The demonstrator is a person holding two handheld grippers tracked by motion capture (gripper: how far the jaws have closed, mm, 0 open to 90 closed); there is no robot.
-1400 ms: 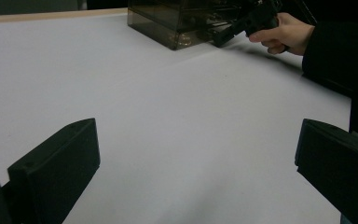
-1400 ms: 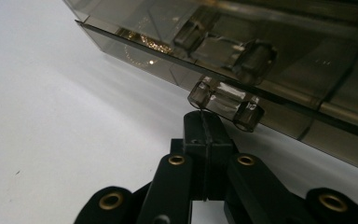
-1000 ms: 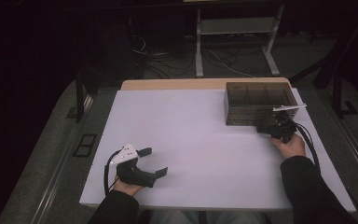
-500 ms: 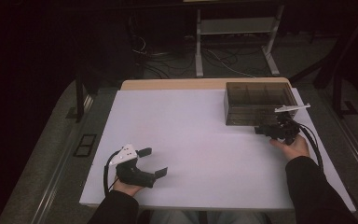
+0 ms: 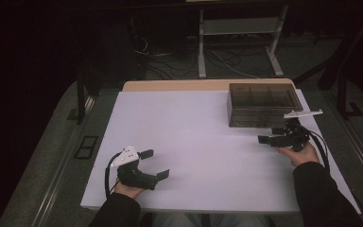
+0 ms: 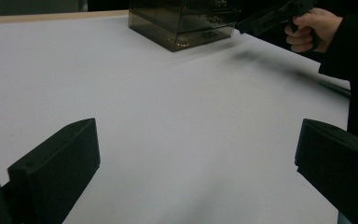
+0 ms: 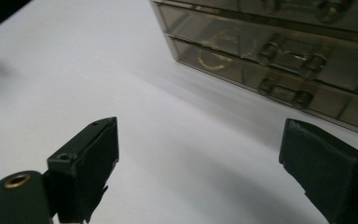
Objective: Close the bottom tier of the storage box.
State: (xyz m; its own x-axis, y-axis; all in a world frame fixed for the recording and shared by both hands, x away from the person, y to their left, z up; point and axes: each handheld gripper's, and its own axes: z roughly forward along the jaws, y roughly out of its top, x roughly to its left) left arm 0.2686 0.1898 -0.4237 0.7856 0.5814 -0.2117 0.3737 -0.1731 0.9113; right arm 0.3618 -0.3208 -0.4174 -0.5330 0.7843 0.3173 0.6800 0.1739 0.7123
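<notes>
White table (image 5: 203, 142) bare, smoky drawer box (image 5: 260, 101) far corner; dark room; left tongs (image 5: 157, 164) spread; right tongs (image 5: 268, 135) just opening, empty.

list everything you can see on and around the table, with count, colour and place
smoky transparent plastic drawer box: one, dark brownish, far right part of the table; small handles on its drawer fronts face the right gripper
white rectangular table top: one, white with a tan wooden strip along its far edge
metal stand legs: one frame, pale grey, on the floor beyond the table
loose cables: several, dark, on the floor beyond the table
left gripper: one, black with a grey plate on top, near left, jaws open, nothing between them
right gripper: one, black with a grey plate on top, in front of the box, jaws have just been opening, nothing between them
sleeves: two, dark, near edge
</notes>
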